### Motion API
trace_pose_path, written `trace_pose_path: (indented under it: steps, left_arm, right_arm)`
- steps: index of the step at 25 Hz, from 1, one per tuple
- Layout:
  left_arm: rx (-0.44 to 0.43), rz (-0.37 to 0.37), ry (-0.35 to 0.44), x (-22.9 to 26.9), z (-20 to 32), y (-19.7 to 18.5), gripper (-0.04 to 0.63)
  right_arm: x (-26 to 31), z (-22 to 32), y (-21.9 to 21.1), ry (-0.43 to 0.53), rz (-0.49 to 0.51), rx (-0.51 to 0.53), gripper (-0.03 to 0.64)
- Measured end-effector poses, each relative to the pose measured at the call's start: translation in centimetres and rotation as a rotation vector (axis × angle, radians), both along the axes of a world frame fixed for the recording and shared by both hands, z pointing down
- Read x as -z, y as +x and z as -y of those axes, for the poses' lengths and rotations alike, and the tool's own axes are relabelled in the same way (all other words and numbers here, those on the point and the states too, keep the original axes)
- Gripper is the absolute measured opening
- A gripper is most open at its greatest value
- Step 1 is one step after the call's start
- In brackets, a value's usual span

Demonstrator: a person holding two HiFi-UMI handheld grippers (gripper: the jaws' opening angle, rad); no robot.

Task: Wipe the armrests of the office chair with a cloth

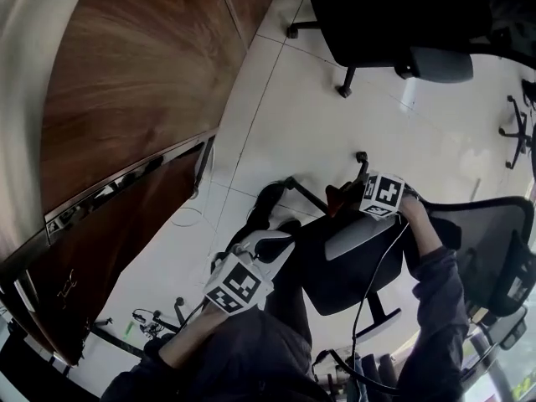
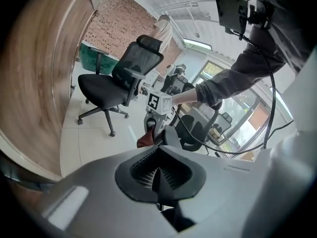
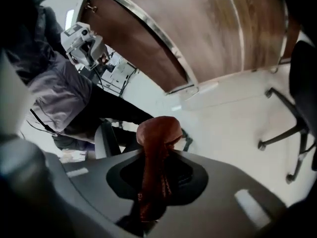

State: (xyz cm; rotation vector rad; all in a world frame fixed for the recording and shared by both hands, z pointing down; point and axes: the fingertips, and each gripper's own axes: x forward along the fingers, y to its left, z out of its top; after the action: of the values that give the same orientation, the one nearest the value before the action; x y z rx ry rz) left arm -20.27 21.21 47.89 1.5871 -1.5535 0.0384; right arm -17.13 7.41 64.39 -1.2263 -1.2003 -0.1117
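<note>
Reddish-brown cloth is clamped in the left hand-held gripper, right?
Wrong side. The reddish-brown cloth is clamped in the right hand-held gripper, as the right gripper view shows. In the left gripper view, the left hand-held gripper has its jaws together with nothing between them.

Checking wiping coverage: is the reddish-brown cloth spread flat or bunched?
Bunched: the reddish-brown cloth is a wad clamped in the right gripper.

Rust-brown cloth (image 3: 157, 152), black mesh chair (image 1: 490, 241) with grey armrest (image 1: 362, 239), white tiled floor (image 1: 318, 115), brown wood-grain panel (image 1: 142, 82).
</note>
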Motion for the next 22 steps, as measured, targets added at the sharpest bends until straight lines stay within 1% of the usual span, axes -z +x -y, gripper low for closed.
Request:
trace_pose_path:
  steps: [3, 4, 6, 9, 12, 14, 17, 20, 22]
  left_arm:
    - [0.038, -0.005, -0.01, -0.7, -0.3, -1.0, 0.015]
    - [0.052, -0.008, -0.013, -0.8, -0.4, -1.1, 0.015]
    - [0.075, -0.017, -0.018, -1.0, -0.8, -1.4, 0.015]
    - [0.094, -0.031, -0.033, -1.2, -1.8, -1.4, 0.015]
    - [0.111, -0.04, -0.058, -1.6, -2.9, -1.3, 0.015]
    - [0.122, -0.037, -0.076, -2.0, -3.6, -1.4, 0.015]
    - [0.133, -0.035, -0.093, -2.3, -4.1, -1.4, 0.015]
    - [0.133, -0.04, -0.1, -2.5, -4.2, -0.9, 0.015]
    - [0.129, -0.042, -0.099, -2.4, -4.1, -0.6, 0.015]
  right_arm:
    - [-2.5, 0.5, 3.1, 0.044, -0.248, 0.107, 0.071]
    - [-3.4, 0.9, 3.8, 0.062, -0.31, 0.132, 0.071]
    - [-5.2, 1.7, 4.4, 0.099, -0.375, 0.146, 0.071]
    - [-8.1, 2.3, 3.9, 0.143, -0.391, 0.081, 0.071]
    - [-11.0, 3.0, 3.5, 0.193, -0.372, 0.015, 0.071]
    - [-12.9, 3.6, 3.6, 0.239, -0.348, 0.03, 0.071]
    - [-15.1, 4.5, 4.3, 0.298, -0.307, 0.098, 0.071]
    - [-15.8, 4.5, 4.4, 0.309, -0.28, 0.1, 0.071]
    - [-15.0, 4.2, 4.1, 0.289, -0.274, 0.097, 0.071]
